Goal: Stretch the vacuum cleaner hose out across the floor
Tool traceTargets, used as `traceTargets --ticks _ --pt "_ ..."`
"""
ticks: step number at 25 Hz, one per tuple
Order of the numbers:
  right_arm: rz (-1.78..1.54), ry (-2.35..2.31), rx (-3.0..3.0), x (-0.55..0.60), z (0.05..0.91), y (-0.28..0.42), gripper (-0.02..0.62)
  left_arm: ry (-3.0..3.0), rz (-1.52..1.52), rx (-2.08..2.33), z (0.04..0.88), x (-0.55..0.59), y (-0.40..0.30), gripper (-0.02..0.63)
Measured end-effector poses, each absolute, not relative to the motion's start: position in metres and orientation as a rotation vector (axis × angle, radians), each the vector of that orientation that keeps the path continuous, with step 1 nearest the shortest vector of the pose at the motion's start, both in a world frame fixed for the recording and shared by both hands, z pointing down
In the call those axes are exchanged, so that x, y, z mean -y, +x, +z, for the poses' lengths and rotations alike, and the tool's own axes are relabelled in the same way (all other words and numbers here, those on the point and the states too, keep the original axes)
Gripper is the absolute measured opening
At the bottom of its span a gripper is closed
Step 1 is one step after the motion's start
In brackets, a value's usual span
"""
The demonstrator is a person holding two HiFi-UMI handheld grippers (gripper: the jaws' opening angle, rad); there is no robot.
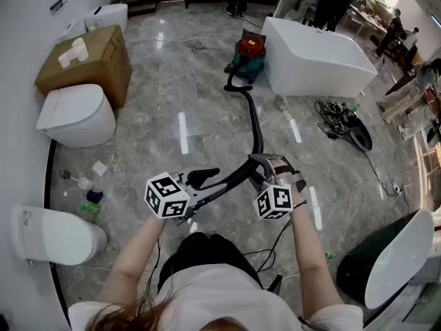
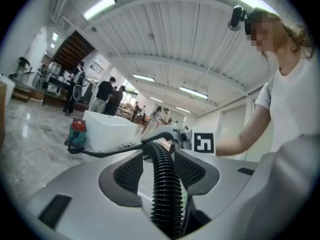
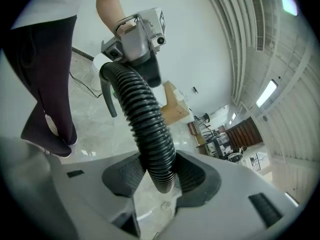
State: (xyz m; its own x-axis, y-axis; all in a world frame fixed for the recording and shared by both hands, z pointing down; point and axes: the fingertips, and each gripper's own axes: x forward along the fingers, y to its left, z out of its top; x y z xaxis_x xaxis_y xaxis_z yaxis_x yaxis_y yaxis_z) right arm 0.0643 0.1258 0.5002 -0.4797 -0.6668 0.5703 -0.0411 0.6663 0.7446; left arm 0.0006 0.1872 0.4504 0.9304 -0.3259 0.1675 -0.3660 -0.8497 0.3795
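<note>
Black ribbed vacuum hose (image 1: 256,126): pinched between pads of left gripper (image 1: 207,179) and right gripper (image 1: 262,165), grippers close together, that stretch held up off glossy grey marble floor (image 1: 158,116). Beyond right gripper, running along floor to red-and-teal canister vacuum (image 1: 247,50) beside white rectangular bathtub (image 1: 317,57).
</note>
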Motion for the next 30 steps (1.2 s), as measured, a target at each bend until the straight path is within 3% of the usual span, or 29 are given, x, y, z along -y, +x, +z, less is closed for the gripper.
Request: traceTargets --ticks 12,30 --pt "-0.524 0.928 2.007 -0.090 0.502 0.100 0.191 2.673 -0.161 0.619 0.380 -0.193 -0.034 0.181" --pt "0.249 1.443 2.346 -0.089 0.476 0.121 0.192 2.619 -0.046 0.526 0.426 -0.217 -0.007 0.181"
